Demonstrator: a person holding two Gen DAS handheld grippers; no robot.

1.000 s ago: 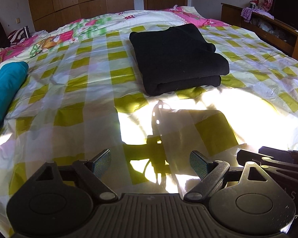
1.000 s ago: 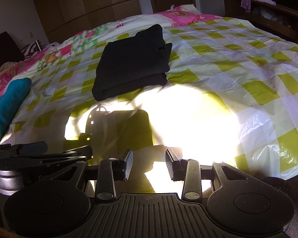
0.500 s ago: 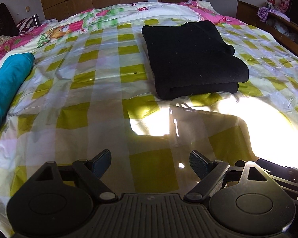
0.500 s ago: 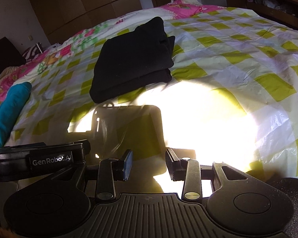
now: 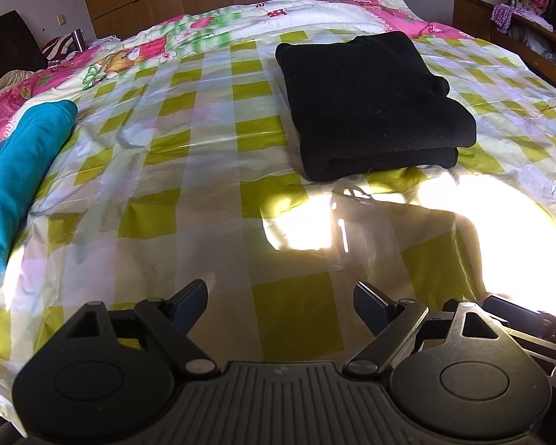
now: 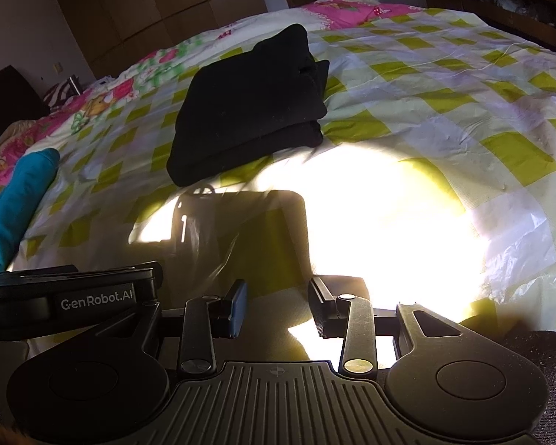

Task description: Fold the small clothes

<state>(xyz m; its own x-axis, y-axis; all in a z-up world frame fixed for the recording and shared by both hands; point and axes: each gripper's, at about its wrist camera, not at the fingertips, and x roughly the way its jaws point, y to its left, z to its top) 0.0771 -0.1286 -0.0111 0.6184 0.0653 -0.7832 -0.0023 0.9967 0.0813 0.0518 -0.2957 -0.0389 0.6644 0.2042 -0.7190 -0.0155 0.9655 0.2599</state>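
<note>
Mid-bed, toward its far edge: black garment [image 5: 374,100] folded | both grippers, left [image 5: 281,298] and right [image 6: 278,307], fingers spread, empty, near edge | risk: I snag one layer, fold opens; glare hides hem.

1. The left gripper [image 5: 280,302], jaws spread, now sits nearer the folded black garment [image 5: 370,104], which lies higher and further right ahead of it than a second ago.
2. Its shadow on the green-and-white checked plastic sheet [image 5: 204,170] has moved from just ahead of the fingers to further ahead and right.
3. The right gripper [image 6: 278,306] now sees the left gripper's "GenRobot.AI" body [image 6: 92,296] closer at its left.
</note>
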